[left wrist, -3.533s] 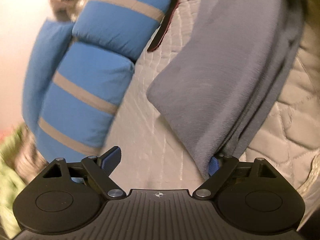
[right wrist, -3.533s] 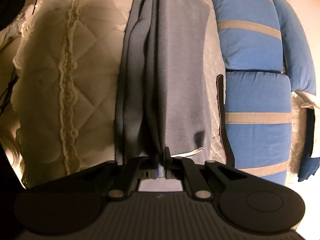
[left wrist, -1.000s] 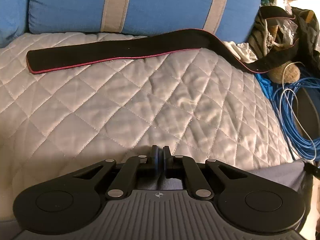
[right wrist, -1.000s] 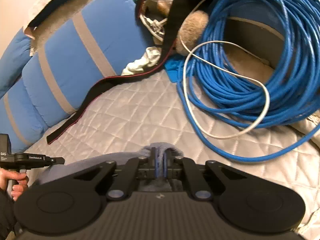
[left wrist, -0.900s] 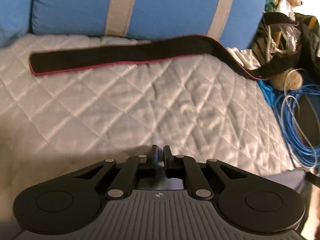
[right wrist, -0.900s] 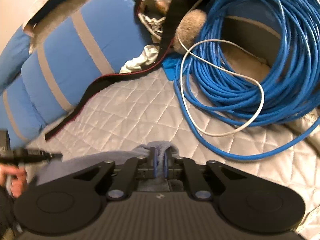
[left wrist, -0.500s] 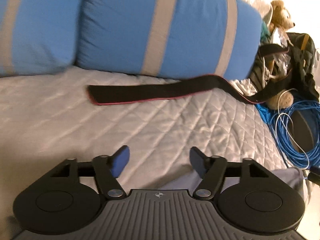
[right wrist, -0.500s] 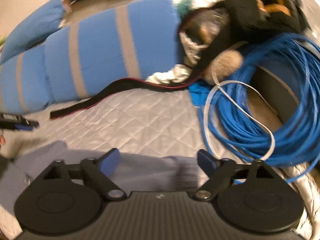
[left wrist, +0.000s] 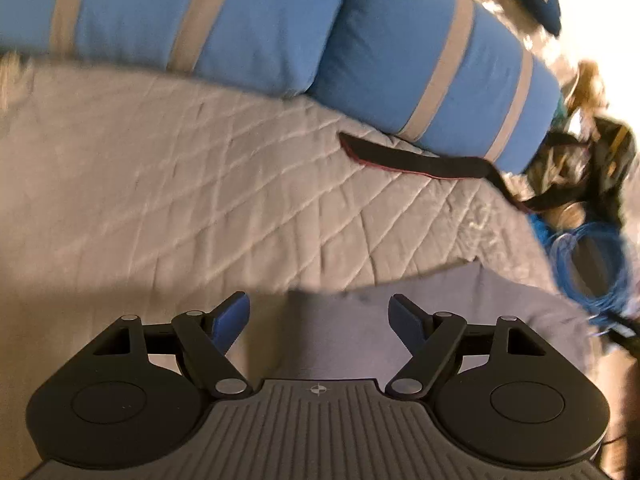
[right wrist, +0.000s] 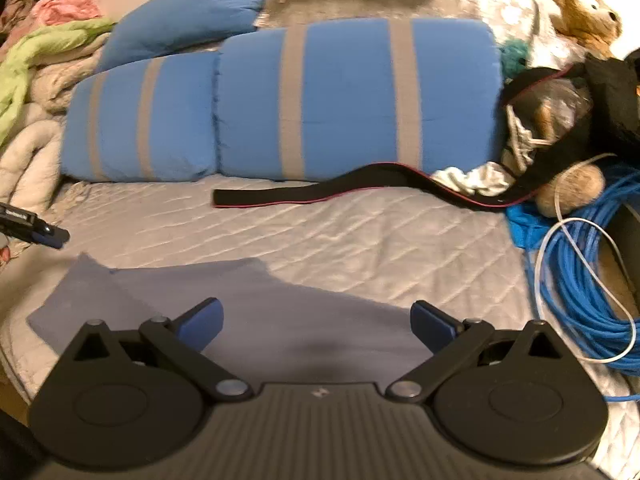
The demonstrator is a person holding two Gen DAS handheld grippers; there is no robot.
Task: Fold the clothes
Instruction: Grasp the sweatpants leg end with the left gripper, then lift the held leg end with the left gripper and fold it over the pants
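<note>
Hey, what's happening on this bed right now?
A person is folding clothes with a handheld claw in each hand. A grey garment lies flat on the quilted bedspread, and both the left claw and the right claw hang open just over it, gripping nothing. A black strap and striped blue pillows lie beyond.

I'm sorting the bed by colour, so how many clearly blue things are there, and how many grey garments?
Blue striped bolster cushions: 2
Plain blue pillow: 1
Blue cable coil: 1
Grey garment: 1
Total: 5

A small crumpled blue item by the coil is left out as unclear.
</note>
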